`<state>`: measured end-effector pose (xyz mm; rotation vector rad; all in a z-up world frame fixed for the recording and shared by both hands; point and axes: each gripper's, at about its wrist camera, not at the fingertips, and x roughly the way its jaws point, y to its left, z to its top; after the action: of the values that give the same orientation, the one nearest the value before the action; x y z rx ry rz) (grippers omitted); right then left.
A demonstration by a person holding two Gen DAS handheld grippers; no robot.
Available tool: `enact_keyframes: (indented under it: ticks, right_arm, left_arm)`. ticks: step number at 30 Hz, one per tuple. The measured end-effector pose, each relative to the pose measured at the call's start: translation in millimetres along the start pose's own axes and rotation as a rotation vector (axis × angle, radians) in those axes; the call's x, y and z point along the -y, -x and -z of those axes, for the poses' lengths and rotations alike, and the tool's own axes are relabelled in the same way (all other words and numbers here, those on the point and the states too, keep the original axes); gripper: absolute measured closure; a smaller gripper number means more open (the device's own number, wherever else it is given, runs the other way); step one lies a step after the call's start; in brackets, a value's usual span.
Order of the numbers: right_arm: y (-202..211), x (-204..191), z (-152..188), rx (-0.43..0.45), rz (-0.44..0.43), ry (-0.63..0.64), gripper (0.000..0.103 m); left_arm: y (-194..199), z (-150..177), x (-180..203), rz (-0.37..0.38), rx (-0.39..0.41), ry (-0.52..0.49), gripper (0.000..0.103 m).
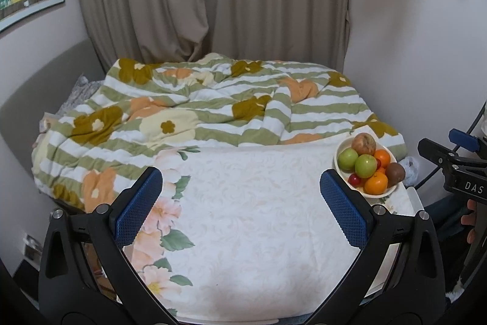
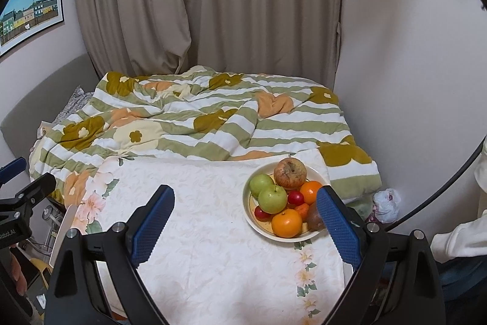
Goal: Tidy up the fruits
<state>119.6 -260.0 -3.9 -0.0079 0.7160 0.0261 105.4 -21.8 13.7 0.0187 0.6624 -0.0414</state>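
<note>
On tablecloth [image 2: 213,249]: bowl [image 2: 252,218] piled with apples, oranges, kiwi.

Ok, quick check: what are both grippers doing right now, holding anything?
Left gripper: open, nothing between its fingers, over the tablecloth.
Right gripper: open, holding nothing, just short of the fruit bowl.
</note>
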Motion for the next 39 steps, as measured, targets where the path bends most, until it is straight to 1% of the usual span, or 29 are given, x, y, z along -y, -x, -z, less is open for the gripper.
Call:
enact_keyframes:
  ticks: [13,26,39]
  right_arm:
    - [-8.5,9.6,-0.7,-0.006,0.011,-0.003,0.01]
    - [-9.3,11.0,-1.2,-0.005,0.01,-0.001,0.01]
    - [-8.4,10.0,-1.6,-0.006,0.008,0.001,0.01]
  left_arm:
    - [-3.6,-3.5,4.4,0.007,-0.001,-0.007,0.0]
    - [-8.1,-5.8,8.7,0.007,0.007,-0.01,0.0]
    - [-7.6,-5.4,3.9,0.015,0.012,-0.009,0.0]
